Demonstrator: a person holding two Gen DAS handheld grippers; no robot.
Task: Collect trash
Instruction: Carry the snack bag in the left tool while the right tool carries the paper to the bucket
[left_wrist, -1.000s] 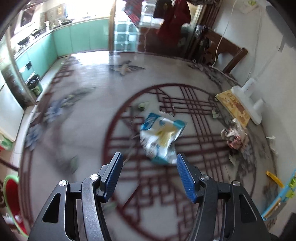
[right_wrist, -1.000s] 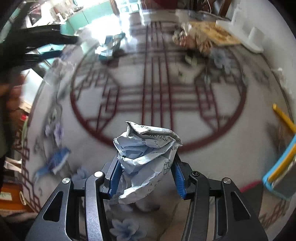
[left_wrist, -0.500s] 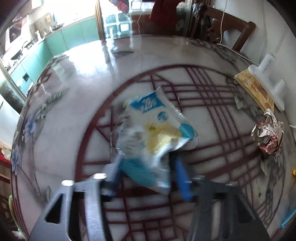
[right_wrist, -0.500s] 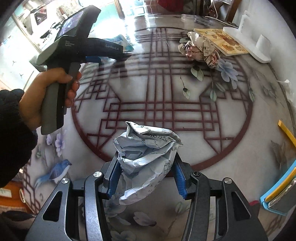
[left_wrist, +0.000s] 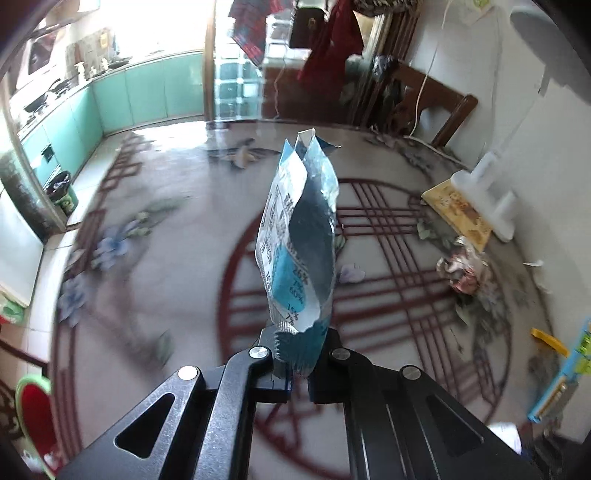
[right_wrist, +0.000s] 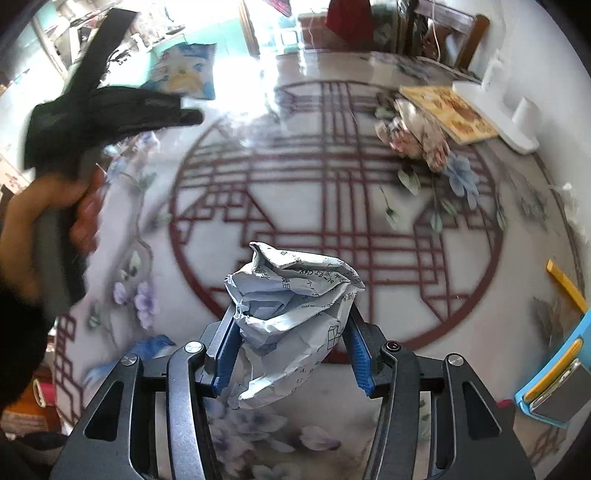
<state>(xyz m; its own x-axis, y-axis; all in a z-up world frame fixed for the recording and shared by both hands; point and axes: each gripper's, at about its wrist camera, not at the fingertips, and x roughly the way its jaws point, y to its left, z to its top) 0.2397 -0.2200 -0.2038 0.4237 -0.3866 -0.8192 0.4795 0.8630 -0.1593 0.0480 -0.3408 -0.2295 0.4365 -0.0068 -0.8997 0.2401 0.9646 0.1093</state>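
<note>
the left gripper (left_wrist: 298, 363) pads are hidden behind the snack bag (left_wrist: 301, 243), whose print is blurred; its jaws have just been closing and are clamped on the bag's lower edge, the bag held upright above the tabletop (left_wrist: 177, 258). the paper ball (right_wrist: 291, 317) is gripped between the right gripper (right_wrist: 291, 350) jaws. a foil wad (right_wrist: 415, 136) is seen lying far off on the tabletop.

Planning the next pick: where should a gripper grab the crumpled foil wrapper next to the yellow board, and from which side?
Grip the crumpled foil wrapper across its bunched middle, coming from above. It lies as a loose, raised wad on the table, so folds stick up to pinch. Close across the direction along the yellow board edge, since the board sits right against it.
</note>
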